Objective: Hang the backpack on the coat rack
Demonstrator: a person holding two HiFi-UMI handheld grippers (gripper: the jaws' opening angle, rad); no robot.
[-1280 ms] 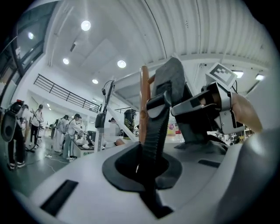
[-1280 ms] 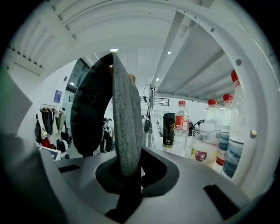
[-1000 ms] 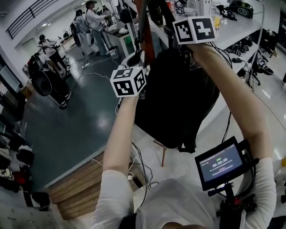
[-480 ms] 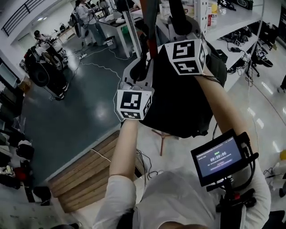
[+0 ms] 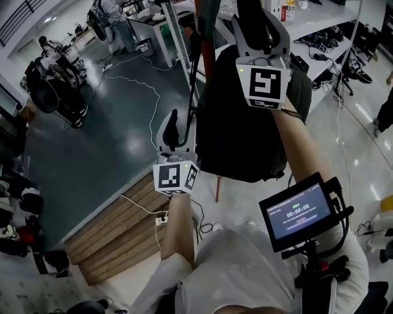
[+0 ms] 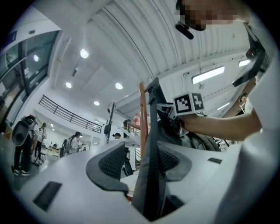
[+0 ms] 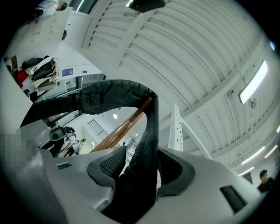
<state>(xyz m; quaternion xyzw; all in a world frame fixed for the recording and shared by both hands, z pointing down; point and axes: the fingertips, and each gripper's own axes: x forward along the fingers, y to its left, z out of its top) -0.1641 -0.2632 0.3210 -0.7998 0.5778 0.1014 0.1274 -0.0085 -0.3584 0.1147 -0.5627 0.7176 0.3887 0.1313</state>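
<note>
The black backpack [image 5: 245, 122] hangs against the reddish wooden coat rack pole [image 5: 199, 24]. My left gripper [image 5: 175, 126] sits low at the pack's left side. In the left gripper view its jaws [image 6: 140, 159] are opening, with a dark strap [image 6: 151, 140] running loose between the pads beside the pole [image 6: 142, 113]. My right gripper [image 5: 261, 24] is up at the top of the pack. Its jaws [image 7: 142, 164] are opening too, and the pack's top strap [image 7: 146, 127] passes slack between them and loops over a wooden peg [image 7: 127, 120].
One rack leg [image 5: 218, 187] stands on the pale floor under the pack. A wooden platform [image 5: 116, 239] lies at lower left with cables [image 5: 196, 224] beside it. White tables [image 5: 319, 30] with gear stand to the right, and people work at the back [image 5: 110, 18]. A small monitor [image 5: 298, 211] hangs at my chest.
Both grippers let go of the straps as their jaws opened. The left gripper dropped down and back towards me. The right one rolled at the top of the pack, which now hangs from the rack.
</note>
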